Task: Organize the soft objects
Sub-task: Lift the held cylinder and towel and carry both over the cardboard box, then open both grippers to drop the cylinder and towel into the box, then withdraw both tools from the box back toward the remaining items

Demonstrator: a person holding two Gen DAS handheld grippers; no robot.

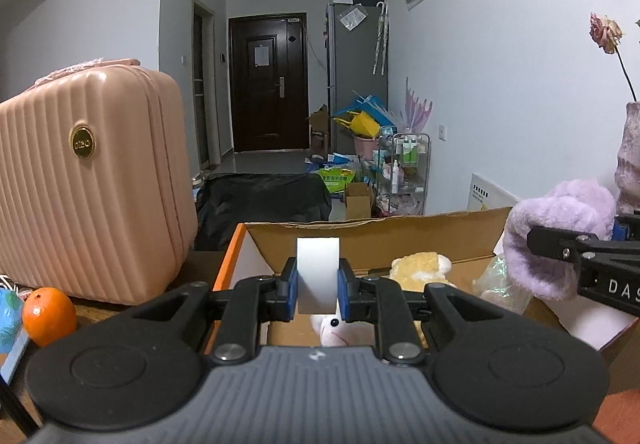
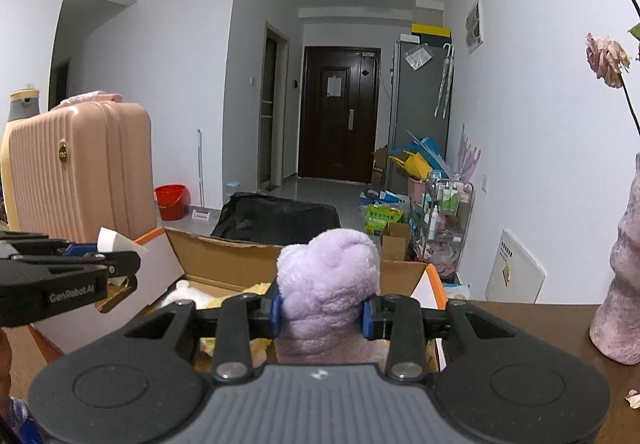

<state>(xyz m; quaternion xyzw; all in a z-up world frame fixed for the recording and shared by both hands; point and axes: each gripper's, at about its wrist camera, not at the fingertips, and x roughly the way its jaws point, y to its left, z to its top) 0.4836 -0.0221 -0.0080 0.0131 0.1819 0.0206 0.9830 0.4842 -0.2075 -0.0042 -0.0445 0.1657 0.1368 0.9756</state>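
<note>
Dim hallway room beyond a brown table (image 2: pixel 532 328), with an open cardboard box (image 1: pixel 400 232) and a pink suitcase (image 1: pixel 88 180) badged with an unreadable gold logo. Right gripper (image 2: pixel 322 310) clamped on a purple plush (image 2: pixel 332 280), upright, just above the box's right end, nearest to drop it in; left gripper (image 1: pixel 318 284) pinching a white card (image 1: pixel 318 272) over the box's left end, above a yellow plush (image 1: pixel 420 264) and a white plush (image 1: pixel 332 328) already inside. Legible on the grippers: "GenRobot.AI" and "DAS".
</note>
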